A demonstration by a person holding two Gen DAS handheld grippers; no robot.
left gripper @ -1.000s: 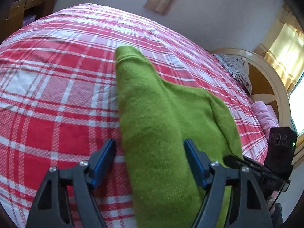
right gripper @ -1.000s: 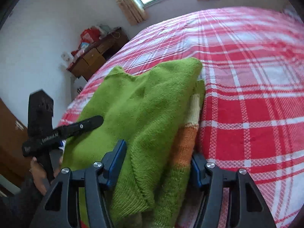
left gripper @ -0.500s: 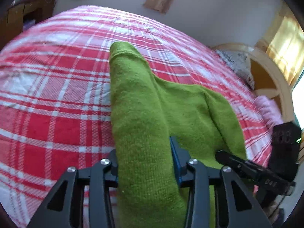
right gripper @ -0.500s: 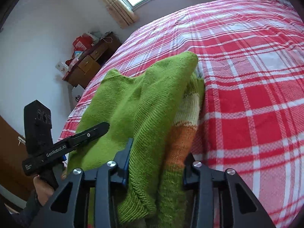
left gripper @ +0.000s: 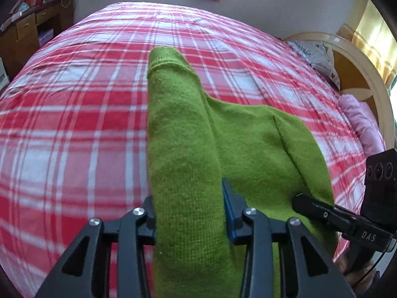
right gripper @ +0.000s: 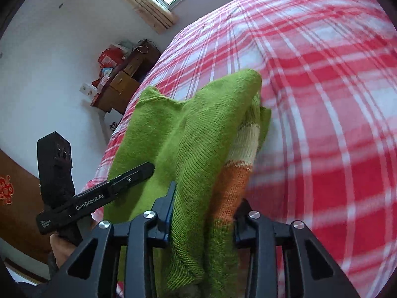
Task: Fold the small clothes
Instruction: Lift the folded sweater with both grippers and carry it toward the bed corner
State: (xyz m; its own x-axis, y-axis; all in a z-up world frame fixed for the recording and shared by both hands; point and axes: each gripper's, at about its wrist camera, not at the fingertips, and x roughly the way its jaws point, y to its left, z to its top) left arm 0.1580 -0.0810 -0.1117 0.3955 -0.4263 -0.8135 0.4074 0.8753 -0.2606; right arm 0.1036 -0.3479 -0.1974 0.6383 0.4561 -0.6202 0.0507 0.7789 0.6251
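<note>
The left gripper [left gripper: 189, 213] has just been closing and now pinches a bunched fold of the green sweater [left gripper: 223, 136], blue pads pressed into the knit on both sides. The right gripper [right gripper: 204, 213] has likewise just been closing; its jaws clamp a thick gather of the same sweater [right gripper: 193, 134], green layer on the left pad, orange-and-cream striped part [right gripper: 238, 164] against the right.

In the left wrist view, the right gripper's black body sits at 4 o'clock, its fingertip lying over the sweater's edge. In the right wrist view, the left gripper shows at 8 o'clock, held by a hand [right gripper: 62, 247].

From each gripper the sweater runs toward 12 o'clock across the red plaid bedspread [left gripper: 74, 124]. A wooden dresser [right gripper: 124, 79] stands at 10 o'clock in the right wrist view; a headboard [left gripper: 354, 82] and pink pillow [left gripper: 359, 121] lie at 2 o'clock in the left.
</note>
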